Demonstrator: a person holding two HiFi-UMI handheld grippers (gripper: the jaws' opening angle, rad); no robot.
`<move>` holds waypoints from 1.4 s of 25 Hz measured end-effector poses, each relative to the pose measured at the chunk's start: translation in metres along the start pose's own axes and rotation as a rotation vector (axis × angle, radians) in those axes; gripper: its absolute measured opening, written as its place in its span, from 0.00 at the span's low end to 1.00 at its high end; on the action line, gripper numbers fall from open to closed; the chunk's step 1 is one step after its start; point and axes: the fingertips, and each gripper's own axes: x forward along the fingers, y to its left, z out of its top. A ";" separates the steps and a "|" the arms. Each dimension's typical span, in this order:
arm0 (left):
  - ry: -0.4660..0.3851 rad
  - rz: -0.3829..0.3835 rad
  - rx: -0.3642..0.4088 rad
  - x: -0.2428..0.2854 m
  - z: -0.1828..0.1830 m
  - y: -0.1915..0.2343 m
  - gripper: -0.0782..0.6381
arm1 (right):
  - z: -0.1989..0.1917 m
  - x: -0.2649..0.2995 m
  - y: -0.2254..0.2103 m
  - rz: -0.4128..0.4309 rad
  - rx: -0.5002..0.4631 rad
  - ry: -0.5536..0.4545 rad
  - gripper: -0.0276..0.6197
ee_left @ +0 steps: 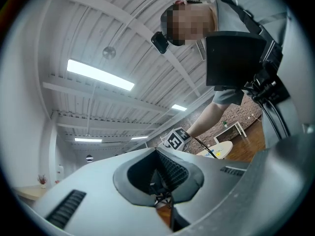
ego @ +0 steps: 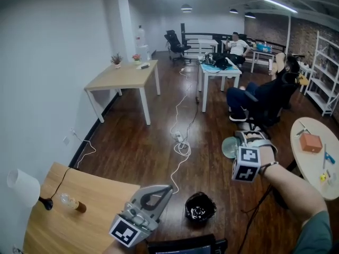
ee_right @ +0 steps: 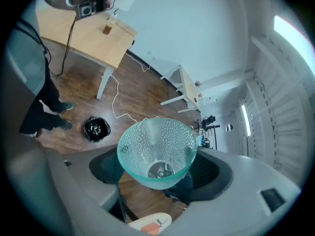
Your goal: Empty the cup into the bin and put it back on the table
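**Head view.** At 6 o'clock, left gripper [ego: 167, 189], jaws pressed together on nothing, tips aimed toward 1 o'clock. Just beside it, at 8 o'clock, desk [ego: 95, 194] with lamp [ego: 24, 187]. At 4 o'clock, right gripper [ego: 238, 142] pinching turquoise cup [ego: 229, 148], held in the air above the wood floor. Bin [ego: 200, 208] on that floor between 5 and 6 o'clock, at 7 o'clock from the cup and apart from it. At the 3 o'clock edge, round table [ego: 312, 173] bearing an orange box [ego: 311, 143].

**Left gripper view.** Jaws shut against each other, nothing between the pads, only a sliver of floor below them. Aimed up at the ceiling lights. Just past the tips, toward 1 o'clock, the right gripper's marker cube.

**Right gripper view.** Jaws clamped on the cup's narrow lower part from 9 and 3 o'clock. Cup's mouth turned toward the camera, dimpled wall flaring toward 12 o'clock. Bin at 9 o'clock from the cup, down on the floor. Desk at 11 o'clock, round table a sliver at 6 o'clock.
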 end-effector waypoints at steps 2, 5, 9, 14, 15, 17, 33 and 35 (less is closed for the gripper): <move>0.006 0.003 0.004 0.001 0.000 -0.001 0.10 | -0.006 0.004 0.005 0.019 0.058 -0.021 0.64; 0.007 0.007 0.004 0.001 0.001 -0.002 0.10 | -0.014 0.010 0.010 0.049 0.172 -0.066 0.64; 0.015 0.013 0.000 0.000 0.000 -0.004 0.10 | -0.011 0.012 0.018 0.130 0.406 -0.182 0.64; 0.023 0.028 -0.024 0.004 -0.002 -0.008 0.10 | -0.013 0.005 0.020 0.156 0.532 -0.262 0.64; 0.027 0.029 -0.028 0.005 -0.003 -0.008 0.10 | -0.014 0.005 0.021 0.152 0.531 -0.264 0.64; 0.036 0.031 -0.027 0.005 -0.003 -0.010 0.10 | -0.012 0.004 0.022 0.139 0.514 -0.265 0.64; 0.084 0.099 0.007 -0.005 -0.002 -0.011 0.10 | 0.036 -0.026 0.029 0.216 0.627 -0.482 0.64; 0.095 0.111 0.011 -0.009 -0.002 -0.011 0.10 | 0.048 -0.029 0.034 0.246 0.627 -0.507 0.64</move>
